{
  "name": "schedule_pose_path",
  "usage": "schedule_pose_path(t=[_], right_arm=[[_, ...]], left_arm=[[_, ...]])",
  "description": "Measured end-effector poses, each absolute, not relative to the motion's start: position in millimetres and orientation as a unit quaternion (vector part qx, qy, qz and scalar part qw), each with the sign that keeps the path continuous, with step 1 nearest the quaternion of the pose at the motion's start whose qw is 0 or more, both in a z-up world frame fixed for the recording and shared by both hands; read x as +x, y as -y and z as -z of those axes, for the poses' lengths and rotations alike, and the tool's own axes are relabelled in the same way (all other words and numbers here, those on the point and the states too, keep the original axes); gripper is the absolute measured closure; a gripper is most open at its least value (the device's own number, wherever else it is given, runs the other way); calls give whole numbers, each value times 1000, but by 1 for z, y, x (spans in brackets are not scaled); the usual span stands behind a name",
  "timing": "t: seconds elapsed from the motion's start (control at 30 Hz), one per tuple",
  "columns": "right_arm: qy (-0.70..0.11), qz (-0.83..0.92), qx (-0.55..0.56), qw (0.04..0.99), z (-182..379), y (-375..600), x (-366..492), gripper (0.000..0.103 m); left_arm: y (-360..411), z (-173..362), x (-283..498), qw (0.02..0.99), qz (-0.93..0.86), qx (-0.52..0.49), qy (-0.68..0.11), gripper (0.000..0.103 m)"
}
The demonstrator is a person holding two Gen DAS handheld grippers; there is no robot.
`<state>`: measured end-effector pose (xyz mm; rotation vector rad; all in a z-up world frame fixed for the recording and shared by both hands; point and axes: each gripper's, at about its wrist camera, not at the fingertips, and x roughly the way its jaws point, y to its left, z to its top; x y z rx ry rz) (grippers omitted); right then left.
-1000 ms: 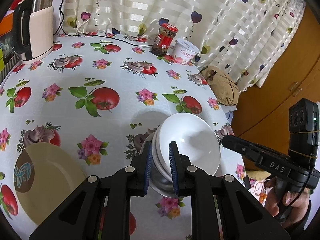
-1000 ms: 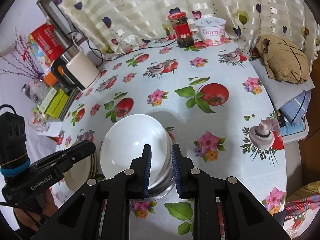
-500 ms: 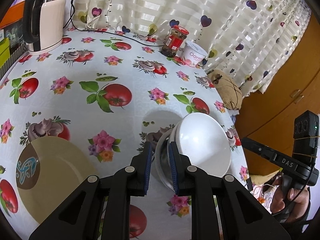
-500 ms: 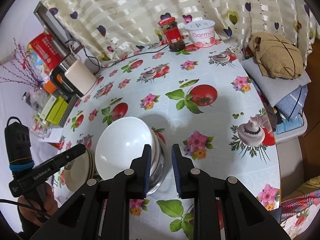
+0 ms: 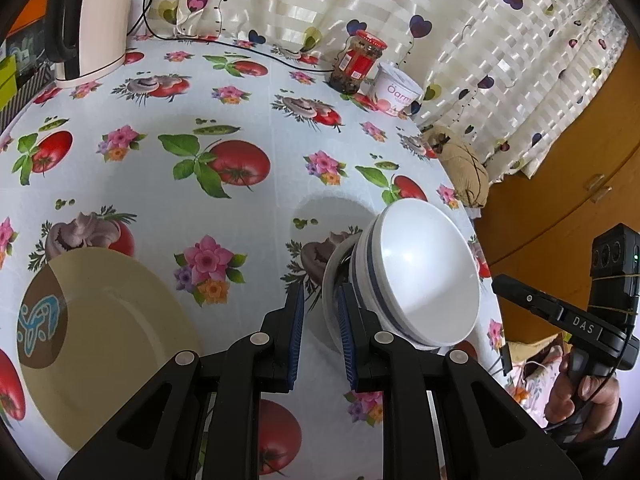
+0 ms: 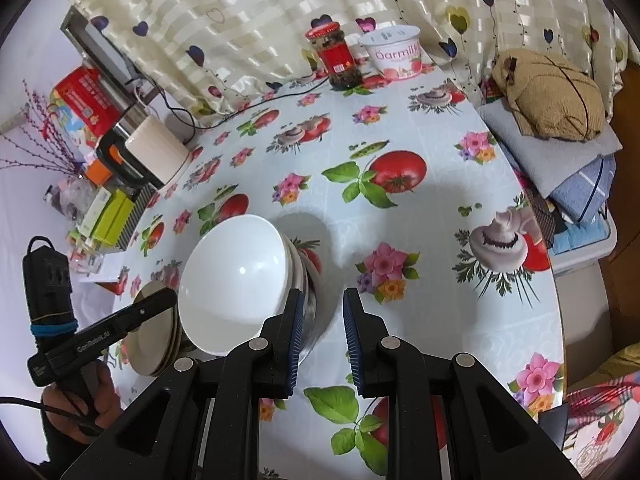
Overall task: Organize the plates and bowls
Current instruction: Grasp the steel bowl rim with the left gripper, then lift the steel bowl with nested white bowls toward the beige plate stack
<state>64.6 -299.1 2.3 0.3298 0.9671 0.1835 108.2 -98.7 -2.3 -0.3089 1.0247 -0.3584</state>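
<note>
A stack of white bowls [image 5: 420, 276] [image 6: 236, 272] sits in a wider steel bowl [image 6: 310, 304] on the flowered tablecloth. My left gripper [image 5: 320, 296] is at the stack's left side. Its jaws stand a narrow gap apart, and the rim of the lowest bowl [image 5: 329, 280] shows between them with cloth beside it. My right gripper [image 6: 322, 296] is at the opposite side, also narrowly open, and the steel wall shows by its left finger. Each gripper shows in the other's view [image 5: 498, 282] [image 6: 170, 296]. A beige plate [image 5: 112, 340] lies to the left, on top of a few stacked plates [image 6: 156, 344].
A kettle [image 5: 100, 28], a red-lidded jar [image 5: 360, 62] and a yoghurt tub [image 5: 394, 92] stand along the curtain at the far edge. Boxes [image 6: 112, 216] crowd the left side. Beyond the table's right edge lie a brown cushion [image 6: 552, 96] and folded cloths.
Both grippers shifted outward and lower. The stack, earlier right behind the fingers, now lies right of the left gripper and left of the right one. It kept its place on the cloth. Jaw gaps are unchanged.
</note>
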Motion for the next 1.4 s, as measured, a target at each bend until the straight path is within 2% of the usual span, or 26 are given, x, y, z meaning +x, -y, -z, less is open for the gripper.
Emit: schedule_pose_path(t=[1.4], right_arm=[[-510,-114,159,837,46,285,79,82]], left_arm=[[118,36,118,820,186,-136,-524,85]])
